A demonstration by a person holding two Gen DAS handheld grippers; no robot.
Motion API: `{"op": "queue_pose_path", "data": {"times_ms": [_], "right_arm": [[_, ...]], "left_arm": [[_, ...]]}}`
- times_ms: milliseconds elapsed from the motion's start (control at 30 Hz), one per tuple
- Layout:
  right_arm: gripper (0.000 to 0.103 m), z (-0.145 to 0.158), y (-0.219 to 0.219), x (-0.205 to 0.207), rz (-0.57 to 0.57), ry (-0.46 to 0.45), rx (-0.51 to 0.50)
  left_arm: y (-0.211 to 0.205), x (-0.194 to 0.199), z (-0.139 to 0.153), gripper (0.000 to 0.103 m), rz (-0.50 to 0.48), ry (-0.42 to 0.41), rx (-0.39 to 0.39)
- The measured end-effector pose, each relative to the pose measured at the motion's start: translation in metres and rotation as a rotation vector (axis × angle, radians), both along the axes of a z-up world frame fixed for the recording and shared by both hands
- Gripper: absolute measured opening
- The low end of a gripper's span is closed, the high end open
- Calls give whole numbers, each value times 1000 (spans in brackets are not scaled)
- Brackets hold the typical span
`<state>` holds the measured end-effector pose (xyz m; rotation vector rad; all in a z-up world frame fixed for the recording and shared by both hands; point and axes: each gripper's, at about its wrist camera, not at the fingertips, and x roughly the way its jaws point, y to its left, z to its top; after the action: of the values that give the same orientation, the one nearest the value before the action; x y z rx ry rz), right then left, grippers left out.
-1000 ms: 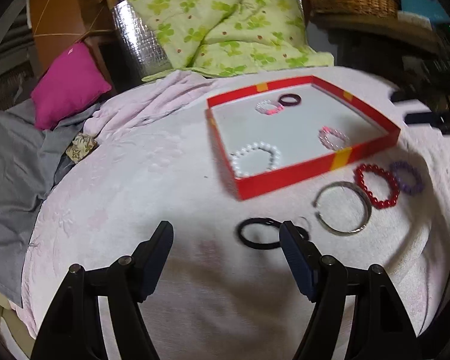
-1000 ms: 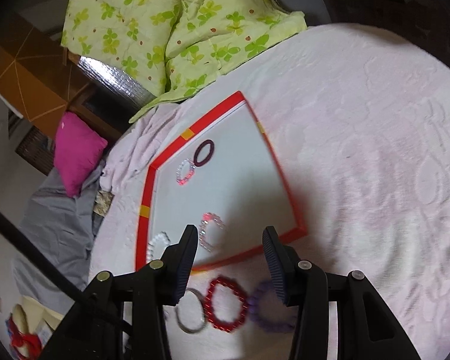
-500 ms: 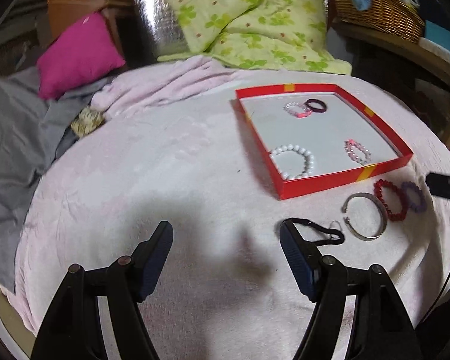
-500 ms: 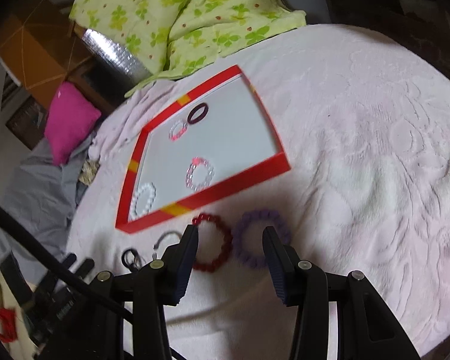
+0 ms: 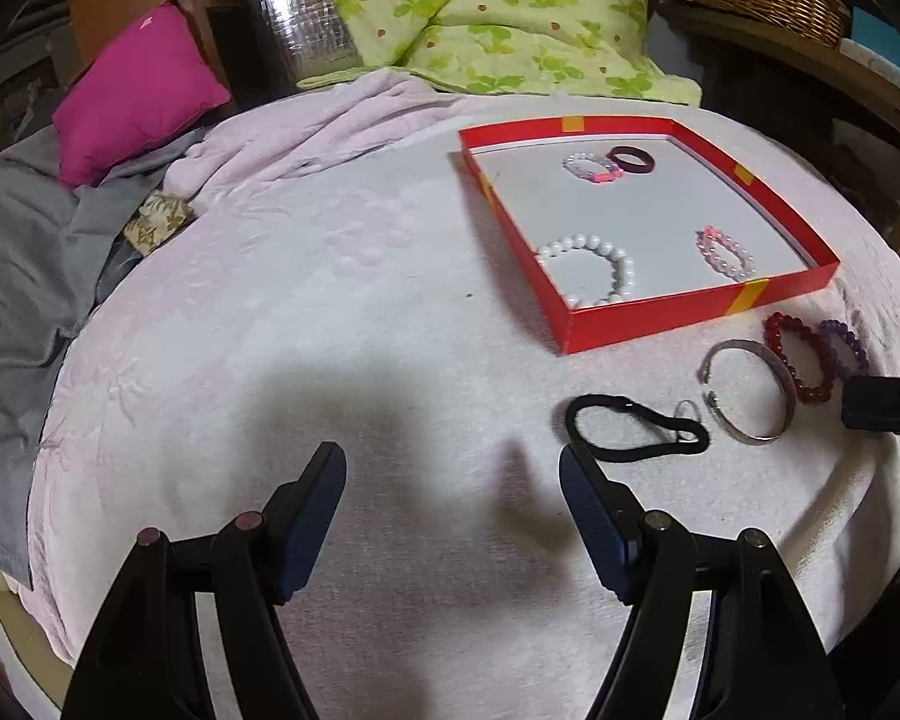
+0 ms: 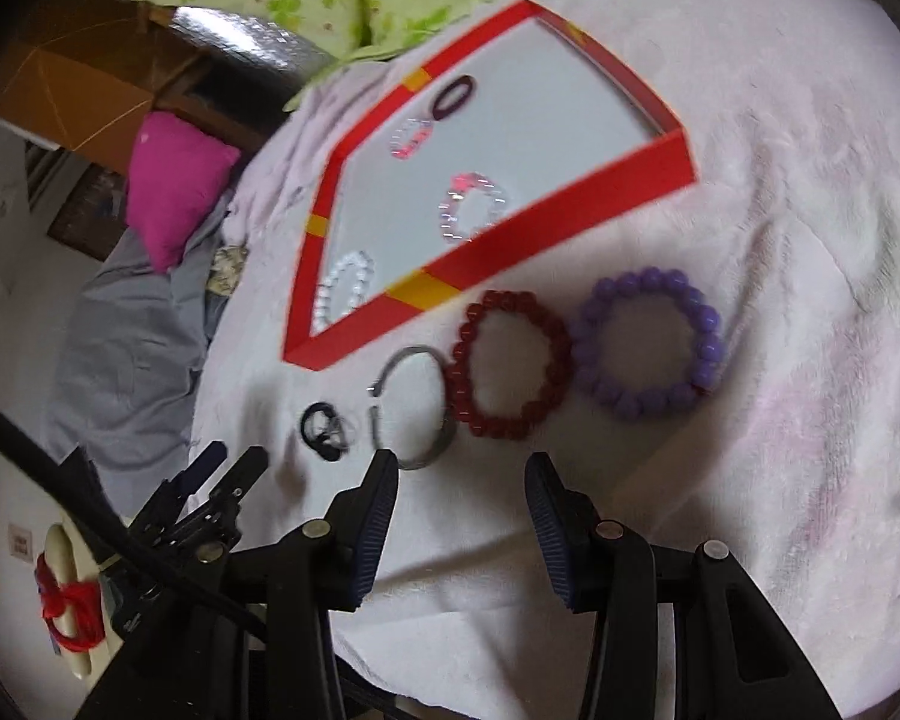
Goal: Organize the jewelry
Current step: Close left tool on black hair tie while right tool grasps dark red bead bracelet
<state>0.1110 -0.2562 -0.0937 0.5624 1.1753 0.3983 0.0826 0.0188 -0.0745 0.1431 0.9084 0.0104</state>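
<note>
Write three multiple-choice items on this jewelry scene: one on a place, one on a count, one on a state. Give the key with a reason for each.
1. Where does the purple bead bracelet lie?
A. inside the red tray
B. on the pink blanket outside the tray, next to the dark red bead bracelet
C. on the magenta pillow

2. How many pieces lie inside the red tray?
A. two
B. four
C. six

3. In what state is the right gripper?
A. open, nothing between its jaws
B. shut on the silver bangle
C. shut on the black hair tie

Key: 1 B, it rests on the pink blanket beside the dark red bead bracelet. 2 B, white, two pinkish and one dark ring show inside. 3 A, only blanket shows between its fingers.
</note>
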Motion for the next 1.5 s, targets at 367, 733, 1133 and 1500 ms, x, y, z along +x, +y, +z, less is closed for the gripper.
{"op": "queue_pose_path", "data": {"times_ms": [367, 733, 1133, 1500], "right_arm": [[48, -4, -3, 11, -85, -4, -40], [44, -6, 6, 23, -126, -53, -90], [10, 2, 12, 21, -143, -142, -257], [10, 22, -2, 11, -149, -200, -138]], "left_arm": [[-27, 0, 1, 74, -91, 0, -27], [-42, 1, -2, 74, -135, 8, -37], [-53, 4, -4, 74, -179, 35, -149], [-45, 17, -20, 46, -156, 98, -307]]}}
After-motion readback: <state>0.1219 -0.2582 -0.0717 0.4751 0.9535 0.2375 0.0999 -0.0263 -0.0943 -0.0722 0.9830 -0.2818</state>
